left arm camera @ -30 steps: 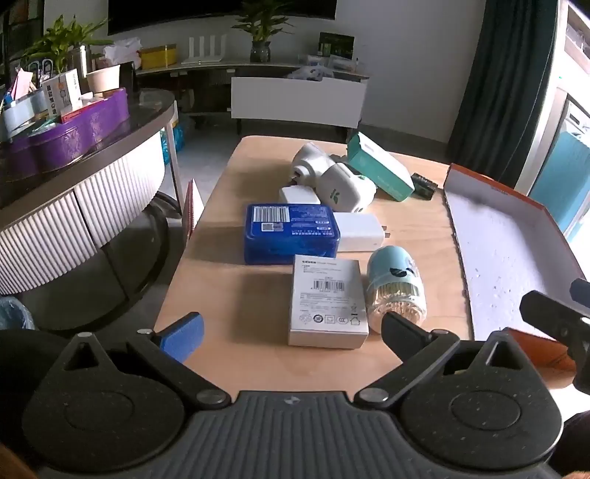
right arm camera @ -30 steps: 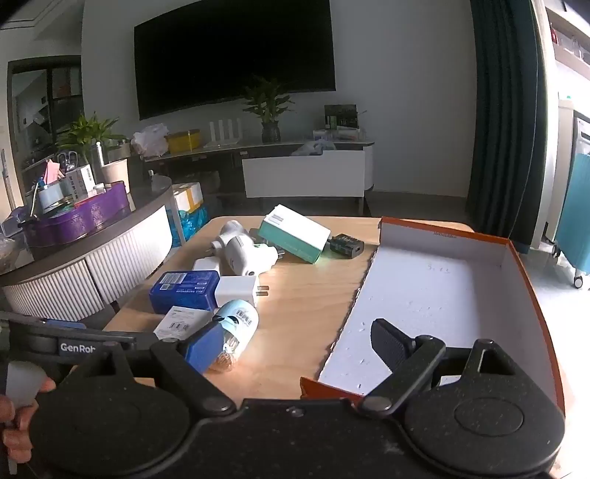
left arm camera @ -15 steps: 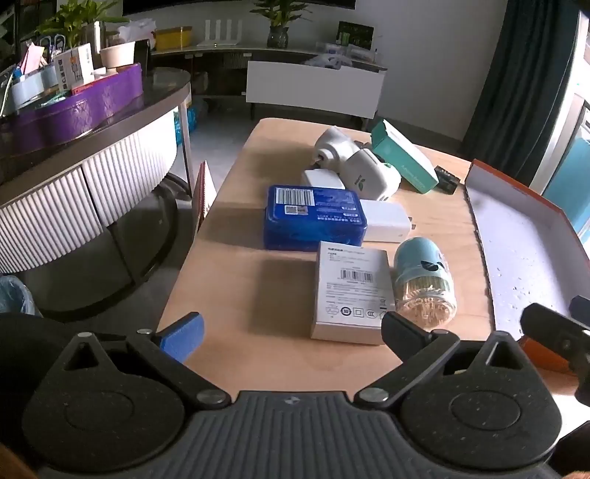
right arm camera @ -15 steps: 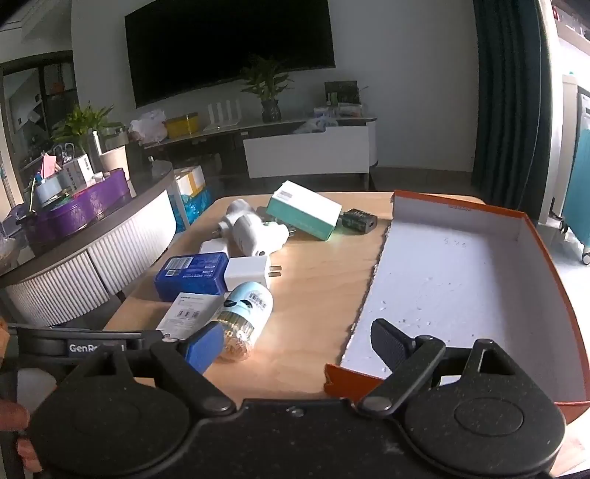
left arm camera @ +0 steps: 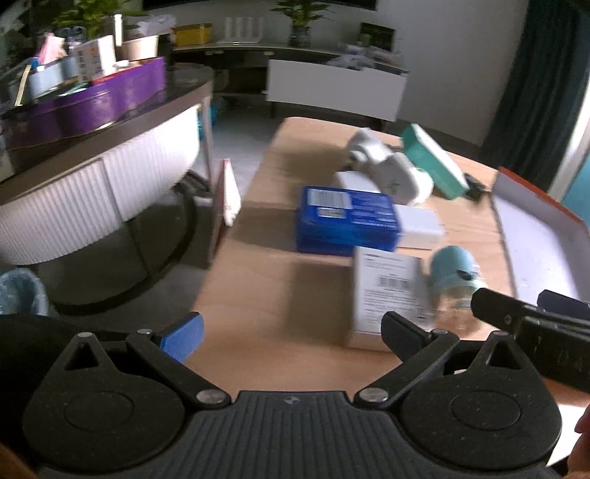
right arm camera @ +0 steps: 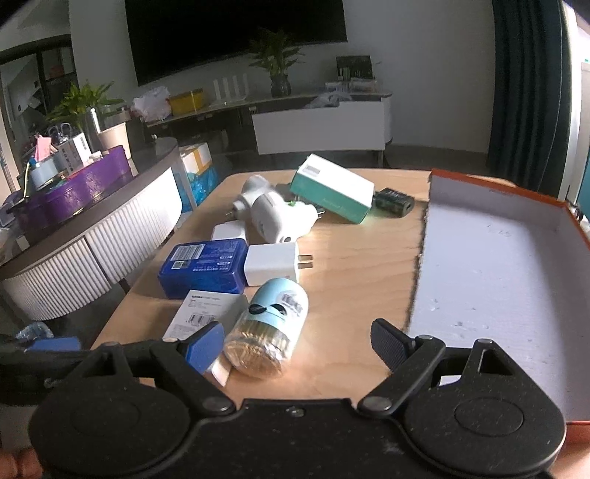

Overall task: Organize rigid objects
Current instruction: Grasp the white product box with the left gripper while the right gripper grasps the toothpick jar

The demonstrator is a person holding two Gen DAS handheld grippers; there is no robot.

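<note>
From the left wrist, blurred, the left gripper (left arm camera: 291,329) hangs spread and empty over the wooden table (left arm camera: 280,294) — a curved counter (left arm camera: 92,173) alongside. From the right wrist, the right gripper (right arm camera: 297,344) gapes, empty, near the blue-capped jar (right arm camera: 271,326); the orange-rimmed tray (right arm camera: 494,265) sits right.

Room fixtures, background only.

- Wall television (right arm camera: 236,33): large, dark screen, mounted above a low sideboard (right arm camera: 320,127) with a white front.
- Potted plant (right arm camera: 276,66): on the sideboard, beside a white router (right arm camera: 230,88) with upright antennas and a yellow box (right arm camera: 186,101).
- Curved counter (right arm camera: 92,235): dark top, white ribbed front, left of the wooden bench (right arm camera: 350,265).
- Purple tray (right arm camera: 73,195): on the counter, crowded with small stationery; a second leafy plant (right arm camera: 83,105) behind it.
- Dark curtain (right arm camera: 527,88): hanging at the right.
- Bin with a pale blue liner (left arm camera: 22,291): on the floor at the lower left.
</note>
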